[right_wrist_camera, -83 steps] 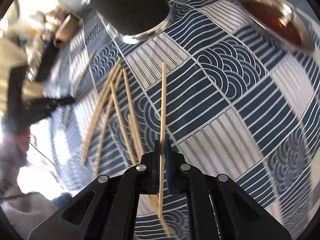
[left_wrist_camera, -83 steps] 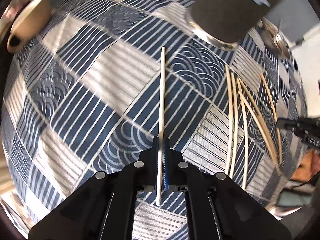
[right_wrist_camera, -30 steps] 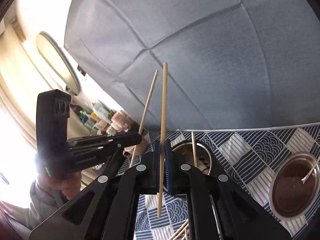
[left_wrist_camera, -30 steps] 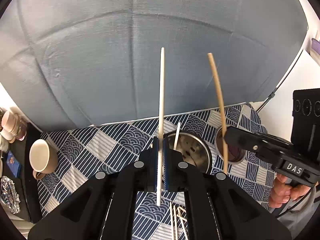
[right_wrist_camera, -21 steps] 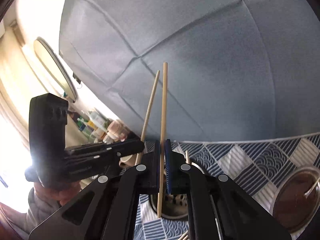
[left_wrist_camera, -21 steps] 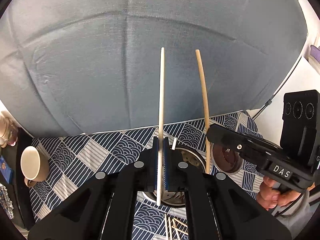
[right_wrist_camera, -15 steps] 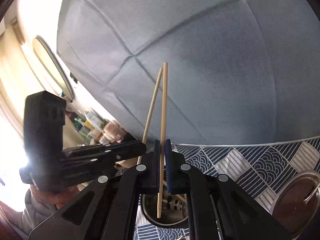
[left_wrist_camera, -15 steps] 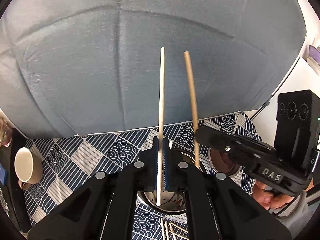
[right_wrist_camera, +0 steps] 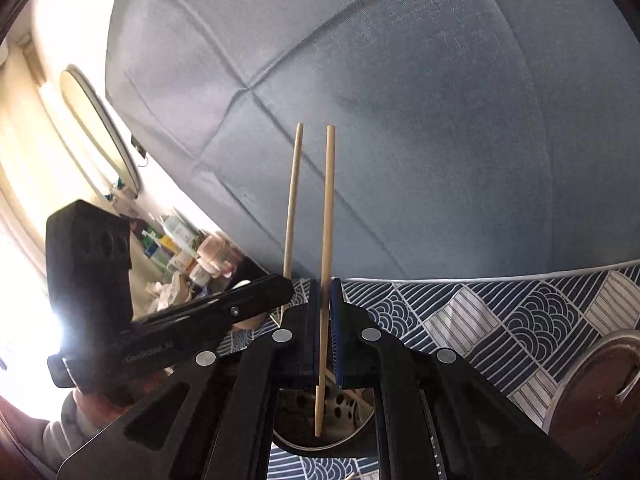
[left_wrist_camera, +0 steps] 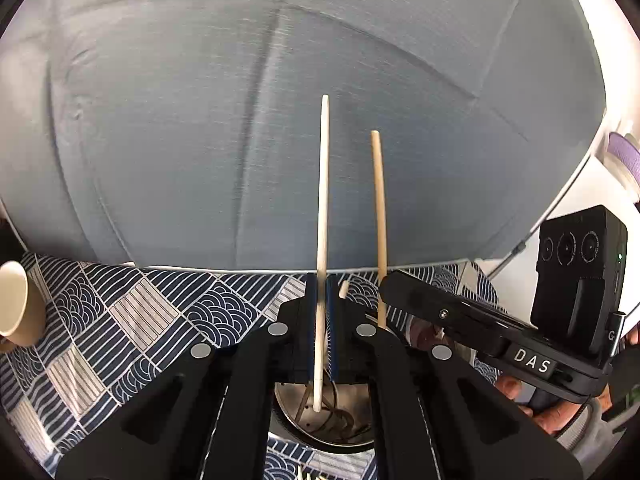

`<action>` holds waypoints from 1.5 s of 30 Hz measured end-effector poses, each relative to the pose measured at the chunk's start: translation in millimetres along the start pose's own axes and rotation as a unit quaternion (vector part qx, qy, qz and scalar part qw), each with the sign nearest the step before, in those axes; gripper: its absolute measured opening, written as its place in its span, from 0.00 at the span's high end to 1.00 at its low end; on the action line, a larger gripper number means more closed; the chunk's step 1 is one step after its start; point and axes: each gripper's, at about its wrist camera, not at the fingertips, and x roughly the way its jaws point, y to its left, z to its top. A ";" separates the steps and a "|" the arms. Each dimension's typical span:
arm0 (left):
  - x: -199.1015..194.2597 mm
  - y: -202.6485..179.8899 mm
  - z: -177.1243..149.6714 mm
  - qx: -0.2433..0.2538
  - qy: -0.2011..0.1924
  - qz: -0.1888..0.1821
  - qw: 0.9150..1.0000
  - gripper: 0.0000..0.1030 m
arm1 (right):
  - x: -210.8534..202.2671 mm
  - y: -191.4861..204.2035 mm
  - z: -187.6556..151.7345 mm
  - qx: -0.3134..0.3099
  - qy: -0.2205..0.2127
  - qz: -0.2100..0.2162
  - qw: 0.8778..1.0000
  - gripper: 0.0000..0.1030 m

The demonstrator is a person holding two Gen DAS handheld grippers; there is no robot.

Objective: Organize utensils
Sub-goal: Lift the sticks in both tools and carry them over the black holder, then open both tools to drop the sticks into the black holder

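Note:
My left gripper (left_wrist_camera: pixel 320 286) is shut on a pale chopstick (left_wrist_camera: pixel 322 200), held upright with its lower end over the mouth of the perforated metal utensil holder (left_wrist_camera: pixel 320 424). My right gripper (right_wrist_camera: pixel 325 292) is shut on a tan chopstick (right_wrist_camera: pixel 327 220), also upright, its lower end inside the holder's rim (right_wrist_camera: pixel 316 444). Each gripper shows in the other's view: the right one (left_wrist_camera: pixel 384 286) close on my right with its chopstick (left_wrist_camera: pixel 378 208), the left one (right_wrist_camera: pixel 286 284) close on my left with its chopstick (right_wrist_camera: pixel 292 200). Other chopsticks stand in the holder.
A blue-and-white patterned cloth (left_wrist_camera: pixel 140 320) covers the table. A beige cup (left_wrist_camera: pixel 16 304) lies at the far left. A metal bowl of brown liquid (right_wrist_camera: pixel 596 392) sits at the right. A blue-grey padded wall (left_wrist_camera: pixel 280 120) rises behind the table. Loose chopstick tips (left_wrist_camera: pixel 308 477) lie near the holder.
Both grippers have come lower and closer over the holder, still holding their chopsticks upright. The two chopsticks now stand nearer together, with their lower ends at the holder's mouth.

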 end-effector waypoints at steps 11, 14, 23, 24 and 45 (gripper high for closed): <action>6.4 5.7 -23.8 0.007 0.032 -0.020 0.999 0.95 | -0.5 -1.0 -15.9 -0.004 0.011 -0.001 1.000 0.95; 2.4 2.9 -24.3 0.010 0.029 -0.023 0.999 0.95 | -3.9 0.0 -16.8 -0.004 0.008 -0.004 1.000 0.93; -14.4 -1.3 -22.8 0.010 0.024 -0.028 0.999 0.78 | -24.0 7.3 -11.6 -0.001 -0.012 -0.013 1.000 0.91; -17.2 -1.8 -22.4 0.010 0.022 -0.026 0.999 0.76 | -26.3 8.2 -11.2 0.000 -0.014 -0.014 1.000 0.91; -48.4 15.9 -74.0 0.000 0.073 0.015 0.997 0.26 | -67.7 24.9 -44.6 0.008 0.002 -0.081 0.997 0.45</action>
